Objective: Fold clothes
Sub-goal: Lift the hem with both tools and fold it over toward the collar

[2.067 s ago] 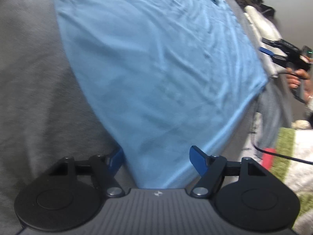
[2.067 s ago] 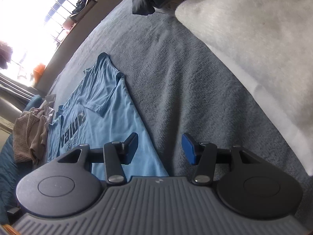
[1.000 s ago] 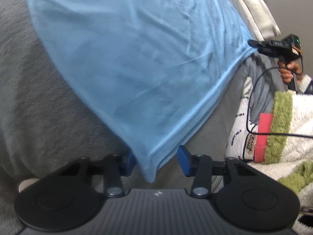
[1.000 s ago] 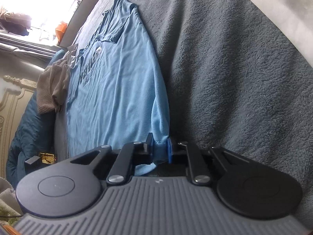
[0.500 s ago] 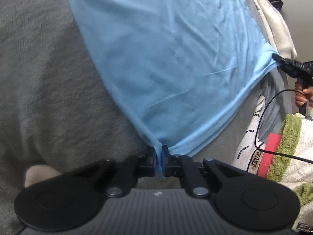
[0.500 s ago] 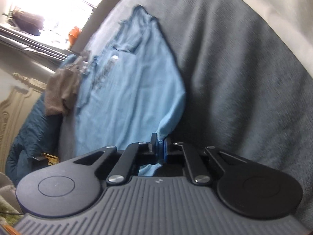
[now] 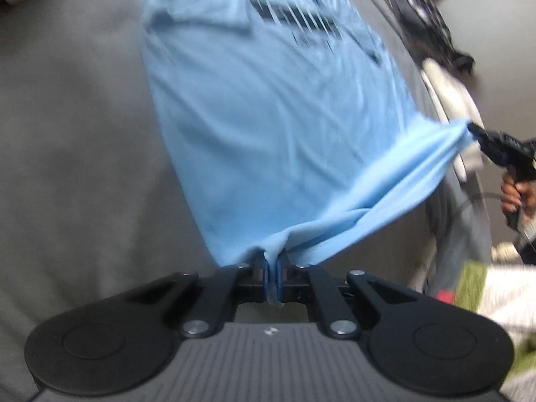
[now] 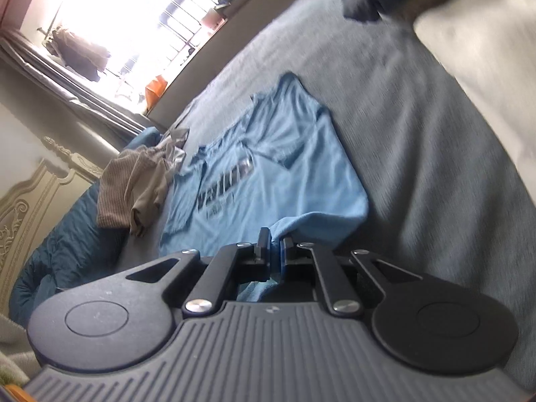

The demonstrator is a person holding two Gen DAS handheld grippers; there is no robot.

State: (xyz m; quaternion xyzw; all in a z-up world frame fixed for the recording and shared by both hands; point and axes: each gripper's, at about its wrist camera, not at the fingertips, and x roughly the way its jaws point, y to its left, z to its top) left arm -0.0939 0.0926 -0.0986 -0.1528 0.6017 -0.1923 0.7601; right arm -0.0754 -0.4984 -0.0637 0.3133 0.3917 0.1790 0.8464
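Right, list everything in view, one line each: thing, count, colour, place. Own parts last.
T-shirt: one, light blue with dark print, flat on the blanket, bottom corners lifted.
Blanket: one, grey, under the T-shirt.
Brown clothes: one pile, brown, at the T-shirt's far side in the right view.
Quilt: one, dark teal, beside the brown pile.
Pillow: one, white, top right in the right view.
Window: one, bright, barred, in the back.
Towel: one, green and white, right edge of the left view.
Left claw: black, shut on one bottom corner.
Right claw: black, shut on the other corner.
Hand: one, holding the right claw.
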